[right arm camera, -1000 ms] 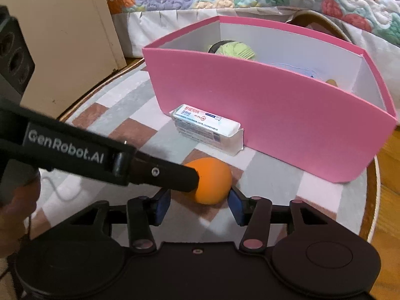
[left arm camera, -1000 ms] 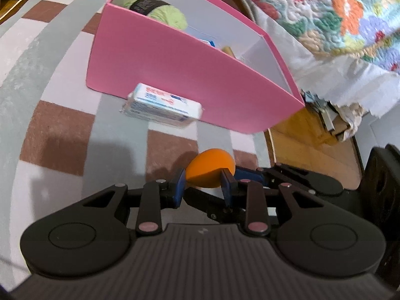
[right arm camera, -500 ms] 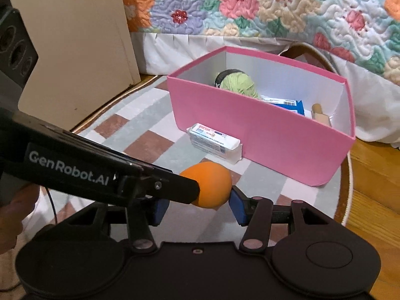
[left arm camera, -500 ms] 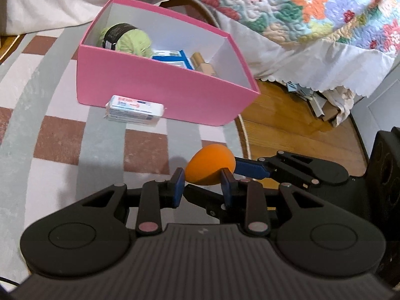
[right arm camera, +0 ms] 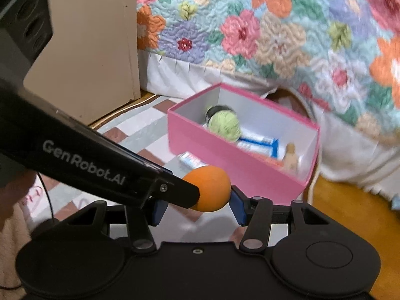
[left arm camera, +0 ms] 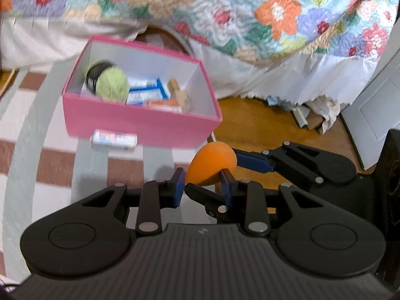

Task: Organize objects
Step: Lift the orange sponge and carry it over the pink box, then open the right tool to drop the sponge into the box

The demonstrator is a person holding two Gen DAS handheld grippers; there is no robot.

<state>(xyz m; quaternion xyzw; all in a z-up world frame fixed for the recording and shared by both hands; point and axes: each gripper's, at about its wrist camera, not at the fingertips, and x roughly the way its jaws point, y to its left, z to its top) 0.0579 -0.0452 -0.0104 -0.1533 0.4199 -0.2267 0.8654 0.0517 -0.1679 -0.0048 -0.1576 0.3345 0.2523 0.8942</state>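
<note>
Both grippers, left [left arm camera: 203, 183] and right [right arm camera: 197, 208], pinching one orange egg-shaped sponge [right arm camera: 208, 190], pink box [left arm camera: 140, 122] behind

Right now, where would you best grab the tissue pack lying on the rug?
Probably by its two short ends, fingers coming from above: the tissue pack lies flat with one long side close along the pink box, so that side looks blocked.

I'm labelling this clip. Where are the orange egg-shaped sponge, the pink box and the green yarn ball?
orange sponge [left arm camera: 212, 163]: left wrist view, middle of its rounded body.
pink box [left arm camera: 140, 123]: left wrist view, its near outer wall.
green yarn ball [right arm camera: 225, 125]: right wrist view, middle of the wound yarn.
</note>
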